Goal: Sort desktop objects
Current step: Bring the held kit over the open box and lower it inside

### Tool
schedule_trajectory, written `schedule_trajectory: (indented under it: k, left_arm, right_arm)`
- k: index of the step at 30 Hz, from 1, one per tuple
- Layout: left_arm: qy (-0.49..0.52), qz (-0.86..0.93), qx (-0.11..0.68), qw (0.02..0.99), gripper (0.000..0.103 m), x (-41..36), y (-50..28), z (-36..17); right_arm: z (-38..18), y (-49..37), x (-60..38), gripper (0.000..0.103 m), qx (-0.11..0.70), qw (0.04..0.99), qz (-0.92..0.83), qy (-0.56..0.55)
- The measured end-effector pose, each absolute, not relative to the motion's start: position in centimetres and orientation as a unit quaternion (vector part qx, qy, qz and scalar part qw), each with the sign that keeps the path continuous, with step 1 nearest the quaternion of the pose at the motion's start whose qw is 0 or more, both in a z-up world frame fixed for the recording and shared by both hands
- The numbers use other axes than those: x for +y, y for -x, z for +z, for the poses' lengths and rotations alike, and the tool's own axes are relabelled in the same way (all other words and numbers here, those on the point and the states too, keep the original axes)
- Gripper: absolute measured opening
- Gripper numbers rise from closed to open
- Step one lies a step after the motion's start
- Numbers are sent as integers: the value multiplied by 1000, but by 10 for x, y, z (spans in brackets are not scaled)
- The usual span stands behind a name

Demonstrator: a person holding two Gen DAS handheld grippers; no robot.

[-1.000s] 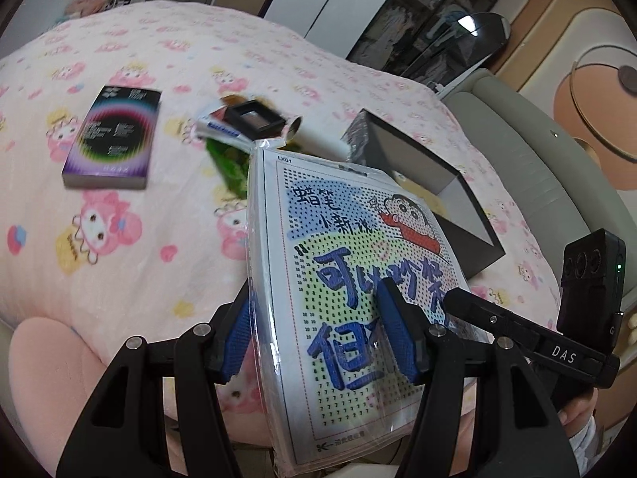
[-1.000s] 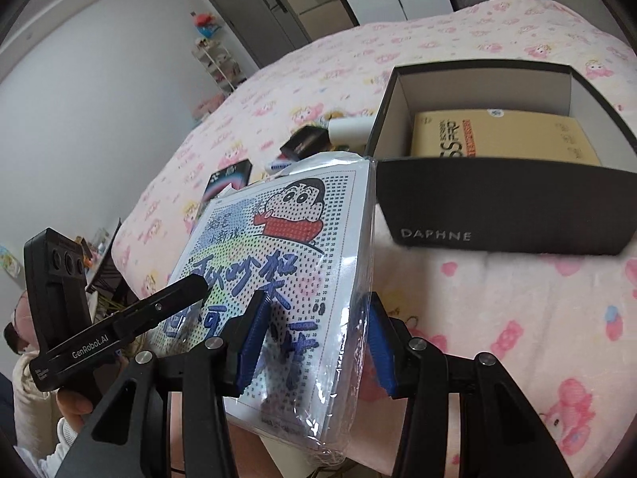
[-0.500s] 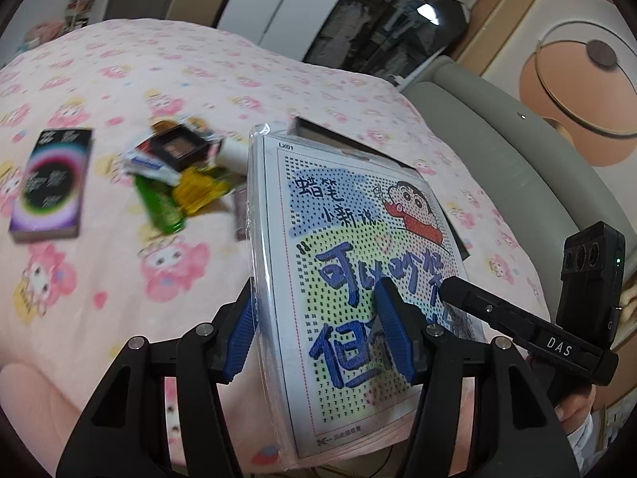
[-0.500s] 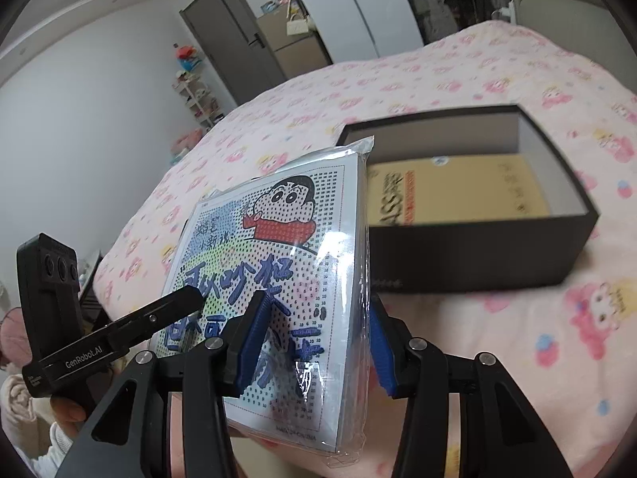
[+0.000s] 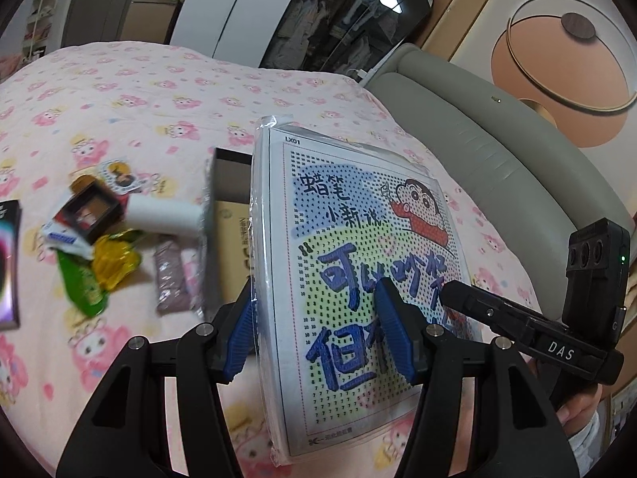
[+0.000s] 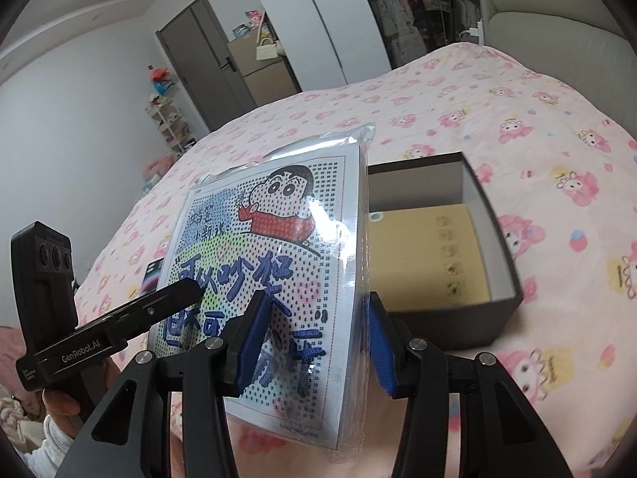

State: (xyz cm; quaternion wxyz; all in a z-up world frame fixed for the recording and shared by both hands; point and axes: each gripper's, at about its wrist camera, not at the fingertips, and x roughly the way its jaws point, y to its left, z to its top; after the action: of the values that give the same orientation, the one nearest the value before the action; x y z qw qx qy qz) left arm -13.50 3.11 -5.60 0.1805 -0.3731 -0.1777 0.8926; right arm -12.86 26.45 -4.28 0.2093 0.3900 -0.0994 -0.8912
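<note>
A clear-wrapped packet with a cartoon boy and blue writing [image 5: 350,263] is held up over the pink bed. My left gripper [image 5: 318,330] is shut on its lower left edge, one blue pad behind it and one on its face. The same packet [image 6: 274,279] fills the right wrist view, where my right gripper [image 6: 318,342] is shut on its lower right edge. Each view also shows the other gripper's finger touching the packet's face. Beside the packet sits an open dark box [image 6: 497,239] holding a yellow booklet [image 6: 430,255].
Left of the box [image 5: 223,231] lies a pile: a small dark case [image 5: 89,211], a white tube [image 5: 163,215], a yellow wrapper [image 5: 113,259], a green packet [image 5: 79,286], a brown sachet [image 5: 169,275]. A dark book [image 5: 8,263] is at the left edge. A grey headboard [image 5: 497,167] borders the bed.
Both grippers have carried the packet upward and toward the box. The right wrist view has risen from facing the box's front wall to looking down into it.
</note>
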Motion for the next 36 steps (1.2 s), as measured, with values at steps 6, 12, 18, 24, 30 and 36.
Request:
schedule_trajectory:
  k: [6, 12, 18, 24, 30, 36]
  left_arm:
    - [397, 881, -184, 181, 59, 52, 170, -72]
    - [423, 869, -196, 166, 59, 60, 199, -95]
    - [436, 864, -197, 156, 59, 63, 208, -110]
    - [450, 860, -188, 151, 59, 62, 230, -113]
    - [478, 848, -187, 132, 60, 51, 258, -119]
    - [513, 840, -138, 110, 61, 55, 272, -121]
  right_arm:
    - [-54, 156, 284, 44, -104, 192, -893, -393]
    - [-75, 188, 290, 44, -100, 188, -882, -420]
    - [-89, 200, 289, 44, -98, 183, -877, -433]
    - [-101, 217, 290, 44, -119, 175, -869, -446]
    - [-105, 244, 276, 44, -111, 176, -860, -466]
    - [-120, 258, 263, 45, -99, 167, -848, -494]
